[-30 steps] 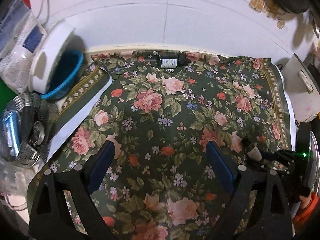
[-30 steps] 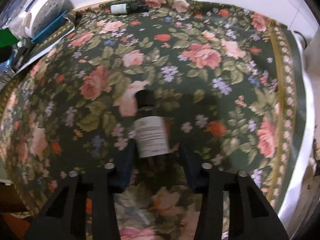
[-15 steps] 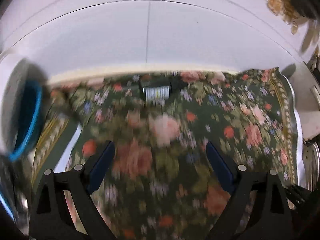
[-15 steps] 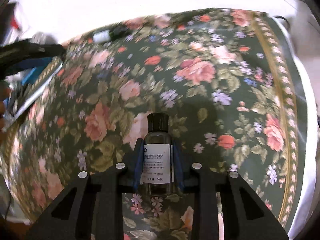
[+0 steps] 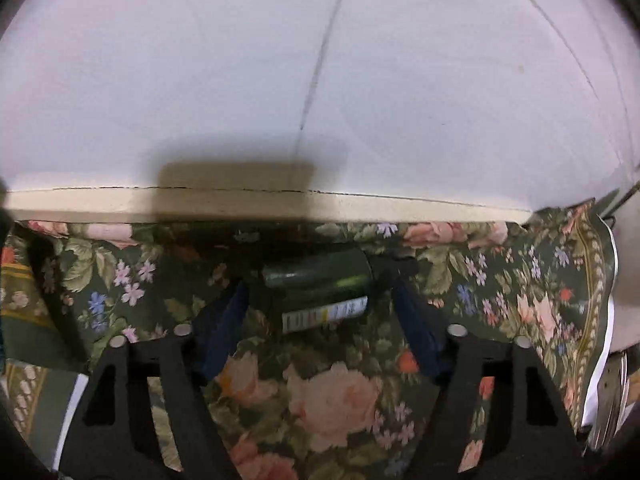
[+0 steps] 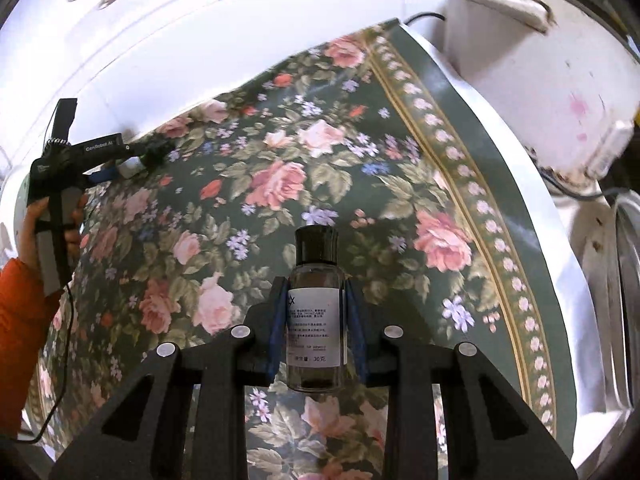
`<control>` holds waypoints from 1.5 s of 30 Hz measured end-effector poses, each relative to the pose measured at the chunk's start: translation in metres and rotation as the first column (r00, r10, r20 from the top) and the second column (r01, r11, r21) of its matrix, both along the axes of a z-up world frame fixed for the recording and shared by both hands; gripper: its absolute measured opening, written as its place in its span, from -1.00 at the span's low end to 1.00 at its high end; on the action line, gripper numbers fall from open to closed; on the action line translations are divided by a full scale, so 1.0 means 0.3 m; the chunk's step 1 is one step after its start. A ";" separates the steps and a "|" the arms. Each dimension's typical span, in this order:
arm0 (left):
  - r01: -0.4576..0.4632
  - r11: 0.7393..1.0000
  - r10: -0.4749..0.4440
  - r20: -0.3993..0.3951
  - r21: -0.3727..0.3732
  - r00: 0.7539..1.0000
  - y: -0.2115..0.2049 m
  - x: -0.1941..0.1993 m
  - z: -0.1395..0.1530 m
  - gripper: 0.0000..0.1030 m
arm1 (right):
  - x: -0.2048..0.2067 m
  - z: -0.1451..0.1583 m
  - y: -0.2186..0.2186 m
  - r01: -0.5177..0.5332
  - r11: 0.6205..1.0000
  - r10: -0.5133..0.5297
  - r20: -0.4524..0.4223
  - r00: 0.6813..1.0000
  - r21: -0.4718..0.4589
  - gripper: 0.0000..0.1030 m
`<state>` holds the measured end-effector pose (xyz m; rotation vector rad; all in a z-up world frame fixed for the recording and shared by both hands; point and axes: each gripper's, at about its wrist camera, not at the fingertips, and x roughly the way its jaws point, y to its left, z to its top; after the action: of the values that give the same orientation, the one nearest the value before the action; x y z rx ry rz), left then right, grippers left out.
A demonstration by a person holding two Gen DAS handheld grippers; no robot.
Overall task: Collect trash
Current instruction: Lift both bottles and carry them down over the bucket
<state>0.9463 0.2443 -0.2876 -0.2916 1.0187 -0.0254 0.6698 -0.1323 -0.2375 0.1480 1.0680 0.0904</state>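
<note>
1. On the floral tablecloth (image 6: 280,176), at 12 o'clock in the left wrist view, a dark green bottle (image 5: 320,280) lies on its side tight against the white wall (image 5: 320,80), black cap toward 3 o'clock.
2. Left gripper (image 5: 322,308) is spread wide, blue pads (image 5: 224,328) flanking the bottle at both ends; not clamped; contact cannot be told.
3. Right gripper (image 6: 316,328) is clenched on a small clear bottle (image 6: 316,312), held upright off the cloth, pads on the labelled body, black cap free above.
4. Handling, as a judgement: both bottles look like glass or hard plastic; rigid, light, smooth, so slippery; the lying one may roll and the wall leaves little room behind it; best grip is across the barrel at the label, not the cap.
5. Writing: clear bottle's white label ends in "30" plus a character, small print above unreadable; green bottle's label shows only a barcode-like strip; the left gripper body, at 9 o'clock in the right wrist view, reads "GenRobot.AI".
</note>
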 end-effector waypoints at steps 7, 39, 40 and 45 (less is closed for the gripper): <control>0.014 0.998 -0.015 0.022 0.054 1.000 -0.040 -0.056 0.000 0.10 | -0.060 0.012 -0.029 0.006 1.000 -0.006 0.001 1.000 0.008 -0.50; -0.119 0.979 0.053 0.349 0.168 0.936 -0.493 -1.473 0.668 0.10 | -0.623 0.485 -0.176 -0.304 0.951 0.267 0.334 0.904 0.064 -0.50; -0.111 0.981 0.049 0.351 0.160 0.935 -0.486 -1.520 0.668 0.10 | -0.643 0.489 -0.171 -0.303 0.951 0.265 0.337 0.903 0.064 -0.50; -0.073 0.985 0.013 0.357 0.156 0.934 -0.446 -1.735 0.637 0.10 | -0.844 0.485 -0.093 -0.276 0.959 0.237 0.359 0.903 0.059 -0.50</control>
<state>0.4259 0.1105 -0.0965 -0.1484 0.6487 0.0462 0.4167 -0.1601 -0.0921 0.0832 0.7210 0.4010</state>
